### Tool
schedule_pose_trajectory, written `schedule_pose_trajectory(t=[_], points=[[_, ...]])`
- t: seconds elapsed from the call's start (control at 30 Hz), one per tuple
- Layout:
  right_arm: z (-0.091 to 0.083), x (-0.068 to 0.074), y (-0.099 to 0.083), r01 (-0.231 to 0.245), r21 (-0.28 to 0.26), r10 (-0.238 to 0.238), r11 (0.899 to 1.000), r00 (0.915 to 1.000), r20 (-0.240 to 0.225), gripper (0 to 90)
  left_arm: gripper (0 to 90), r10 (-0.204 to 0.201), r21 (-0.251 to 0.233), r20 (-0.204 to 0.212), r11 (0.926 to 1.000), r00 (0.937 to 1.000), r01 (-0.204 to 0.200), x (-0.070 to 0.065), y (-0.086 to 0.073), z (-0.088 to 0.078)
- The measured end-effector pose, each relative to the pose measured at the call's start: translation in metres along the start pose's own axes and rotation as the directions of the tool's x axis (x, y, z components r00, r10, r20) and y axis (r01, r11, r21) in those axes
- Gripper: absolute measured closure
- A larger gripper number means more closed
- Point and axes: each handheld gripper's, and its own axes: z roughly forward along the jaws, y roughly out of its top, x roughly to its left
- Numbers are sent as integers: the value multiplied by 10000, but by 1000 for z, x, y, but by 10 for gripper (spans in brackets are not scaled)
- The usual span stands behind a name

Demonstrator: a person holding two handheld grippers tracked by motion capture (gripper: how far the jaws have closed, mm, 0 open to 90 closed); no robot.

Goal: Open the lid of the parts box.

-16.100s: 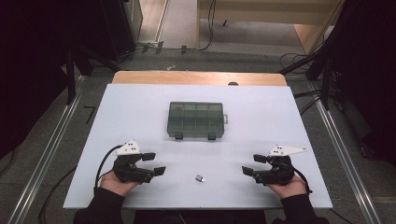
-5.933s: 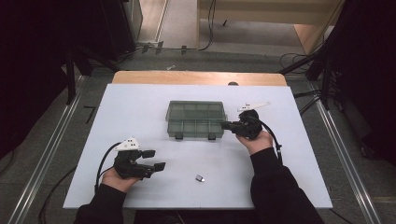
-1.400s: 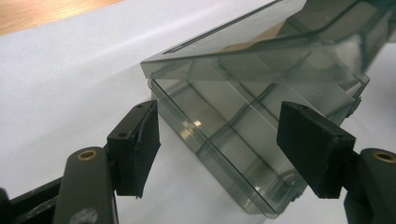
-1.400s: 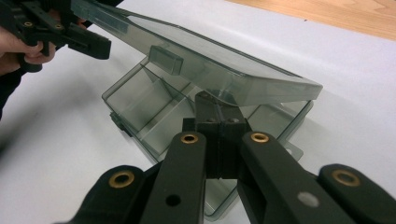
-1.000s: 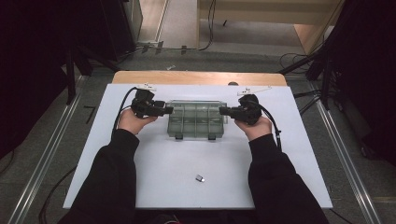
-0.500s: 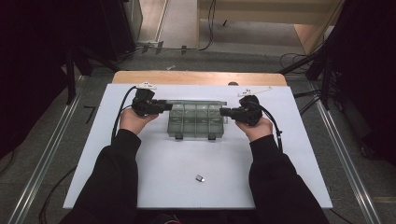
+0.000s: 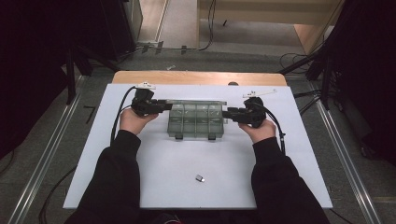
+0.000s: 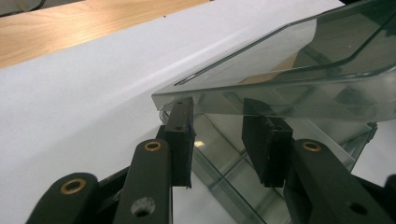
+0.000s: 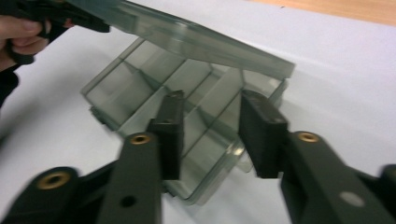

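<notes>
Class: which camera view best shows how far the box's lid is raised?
The right gripper view: the lid is seen side-on, tilted above the box's compartments. The left gripper view shows its underside and near edge close up. The high view shows it from above, so the tilt is hard to judge.

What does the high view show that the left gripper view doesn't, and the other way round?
High view: the person's sleeves and a small metal piece lying on the white table, apart from the compartment box. Left gripper view: the left claw, whose jaws have just been closing partway, with its tips tucked under the raised, tilted lid. Both: the compartment box on the white table.
</notes>
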Motion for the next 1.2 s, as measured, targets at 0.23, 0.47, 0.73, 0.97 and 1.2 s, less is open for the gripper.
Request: schedule_pose_trajectory(t=[0.23, 0.47, 0.73, 0.97, 1.2], points=[[8, -10, 1, 204, -411, -189, 9989, 9992, 350, 455, 642, 75, 64, -80, 10000, 9999, -74, -1, 0, 0], [13, -12, 5, 457, -655, -435, 9968, 9984, 353, 451, 642, -171, -119, 51, 9998, 9998, 172, 1, 0, 1], [19, -4, 16, 718, -627, -674, 9954, 9953, 690, 477, 641, -189, -175, -96, 9997, 9998, 187, 0, 2, 2], [16, -4, 23, 806, -921, -730, 9925, 9938, 836, 531, 633, -93, -219, -311, 9997, 9995, 86, -3, 7, 2], [17, -4, 27, 688, -1124, -600, 9913, 9950, 801, 577, 633, -197, -296, -358, 9994, 9992, 187, -2, 11, 2]])
